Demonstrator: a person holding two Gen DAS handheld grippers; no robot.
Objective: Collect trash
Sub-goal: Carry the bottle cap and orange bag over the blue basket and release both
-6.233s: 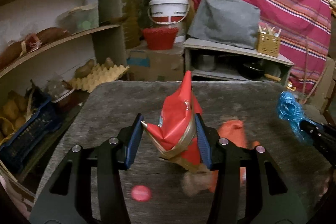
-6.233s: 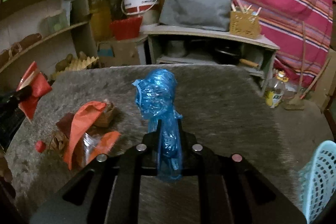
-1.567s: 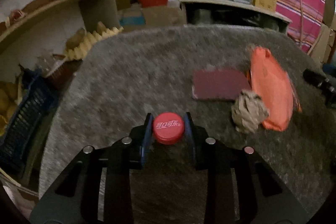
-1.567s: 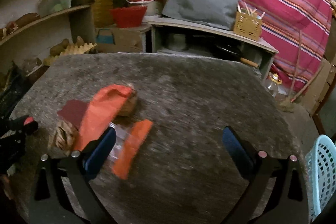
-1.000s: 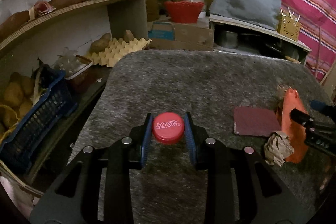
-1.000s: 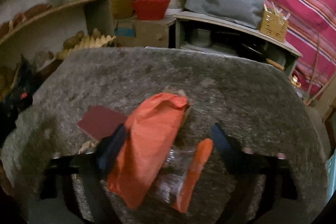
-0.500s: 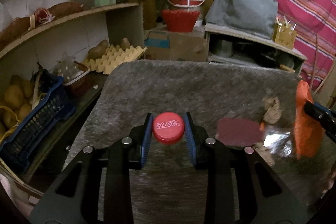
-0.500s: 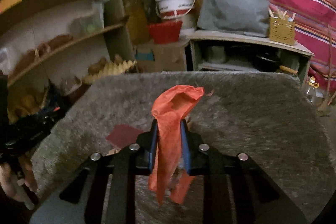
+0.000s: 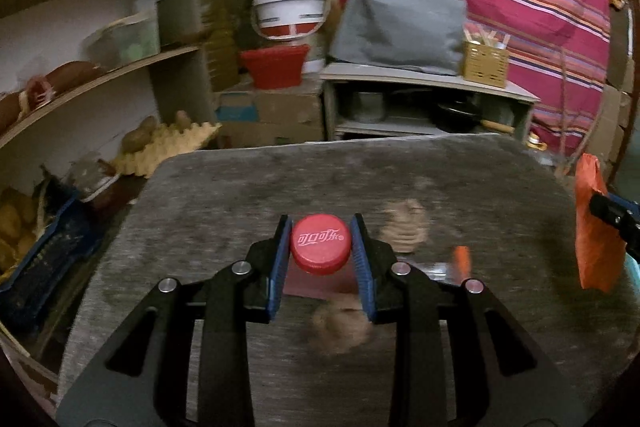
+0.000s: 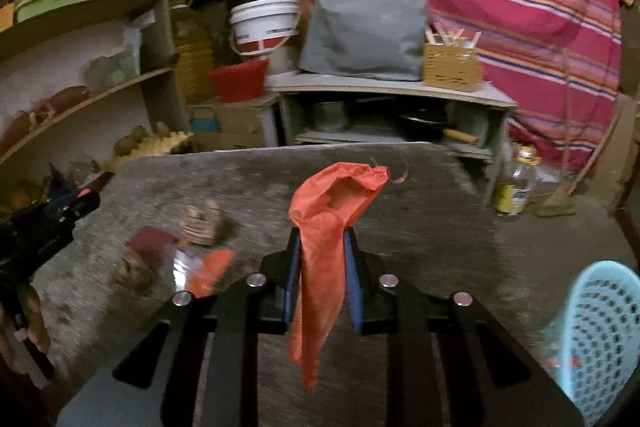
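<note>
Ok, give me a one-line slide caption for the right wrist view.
Right gripper shut on an orange plastic bag above the grey table, light blue basket at lower right.

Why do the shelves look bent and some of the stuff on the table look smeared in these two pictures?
Left wrist view: the fisheye lens bows the shelves; the crumpled paper smears with motion, while the red bottle cap between the fingers stays sharp. Right wrist view: dim light, same bending, table litter blurred, orange bag crisp.
</note>
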